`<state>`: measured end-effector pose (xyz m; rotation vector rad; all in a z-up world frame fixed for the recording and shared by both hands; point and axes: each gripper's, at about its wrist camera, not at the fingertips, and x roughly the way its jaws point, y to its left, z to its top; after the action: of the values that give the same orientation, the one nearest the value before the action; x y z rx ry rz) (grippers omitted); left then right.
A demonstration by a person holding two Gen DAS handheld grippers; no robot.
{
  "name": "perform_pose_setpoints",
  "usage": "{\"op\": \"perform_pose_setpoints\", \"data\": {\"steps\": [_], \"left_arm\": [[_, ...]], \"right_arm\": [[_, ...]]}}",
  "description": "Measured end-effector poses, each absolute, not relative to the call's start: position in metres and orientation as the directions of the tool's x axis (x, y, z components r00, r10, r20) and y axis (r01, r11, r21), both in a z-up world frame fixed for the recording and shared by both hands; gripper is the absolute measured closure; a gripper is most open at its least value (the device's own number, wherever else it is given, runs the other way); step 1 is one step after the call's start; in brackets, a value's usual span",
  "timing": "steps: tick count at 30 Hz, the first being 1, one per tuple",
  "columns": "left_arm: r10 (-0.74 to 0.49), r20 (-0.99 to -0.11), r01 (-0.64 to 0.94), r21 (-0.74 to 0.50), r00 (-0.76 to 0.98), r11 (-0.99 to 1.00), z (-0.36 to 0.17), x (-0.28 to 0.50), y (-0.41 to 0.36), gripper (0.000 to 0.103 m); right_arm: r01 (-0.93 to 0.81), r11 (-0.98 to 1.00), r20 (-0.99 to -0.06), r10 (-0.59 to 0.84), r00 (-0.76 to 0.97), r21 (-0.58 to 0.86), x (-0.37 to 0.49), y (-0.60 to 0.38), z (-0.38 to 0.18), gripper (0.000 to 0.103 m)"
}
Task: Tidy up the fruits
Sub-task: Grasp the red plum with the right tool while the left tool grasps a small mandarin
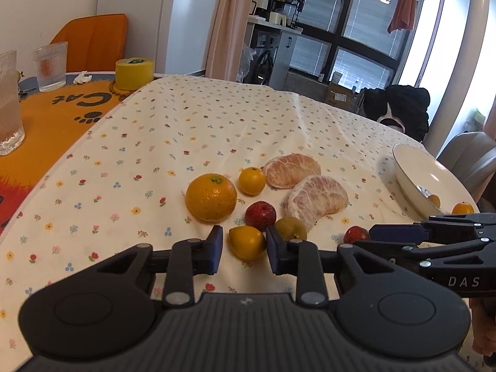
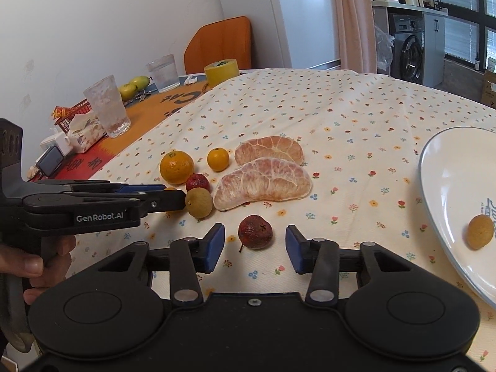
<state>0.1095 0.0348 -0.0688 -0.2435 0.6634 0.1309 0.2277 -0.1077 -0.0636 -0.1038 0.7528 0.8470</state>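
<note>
Small yellow fruit (image 1: 247, 242) between open left gripper (image 1: 244, 249) pads

Floral tablecloth (image 1: 248, 117), white plate (image 2: 449, 167) (blue-rimmed), orange chair (image 1: 93, 40)

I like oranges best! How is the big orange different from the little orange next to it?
The big orange is much larger than the little orange. The big orange looks flattened and bumpy with a green stem spot on top; the little orange is rounder and smoother. The big orange lies closer to the left tool, beside a red fruit; the little orange lies by a peeled pomelo piece. Both rest loose on the flowered cloth.
</note>
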Motion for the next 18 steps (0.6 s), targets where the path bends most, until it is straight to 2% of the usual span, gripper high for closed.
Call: {"op": "perform_pose_setpoints", "data": {"steps": [2, 3, 18], "left_arm": [[0.039, -0.622, -0.194, -0.184, 0.782, 0.964, -0.070, 0.110, 0.035, 0.079], [0.038, -0.622, -0.200, -0.192, 0.782, 0.961, -0.070, 0.109, 0.036, 0.079], [0.051, -0.582, -0.191, -0.181, 0.812, 0.965, -0.047, 0.095, 0.026, 0.080]], "right_arm": [[-0.714, 0.670, -0.646, 0.641, 0.415, 0.205, 0.228, -0.106, -0.066, 0.078], [-0.715, 0.668, -0.648, 0.640, 0.413, 0.205, 0.228, -0.106, -0.066, 0.080], [-0.706, 0.683, -0.607, 0.646, 0.463, 0.188, 0.215, -0.123, -0.048, 0.081]]}}
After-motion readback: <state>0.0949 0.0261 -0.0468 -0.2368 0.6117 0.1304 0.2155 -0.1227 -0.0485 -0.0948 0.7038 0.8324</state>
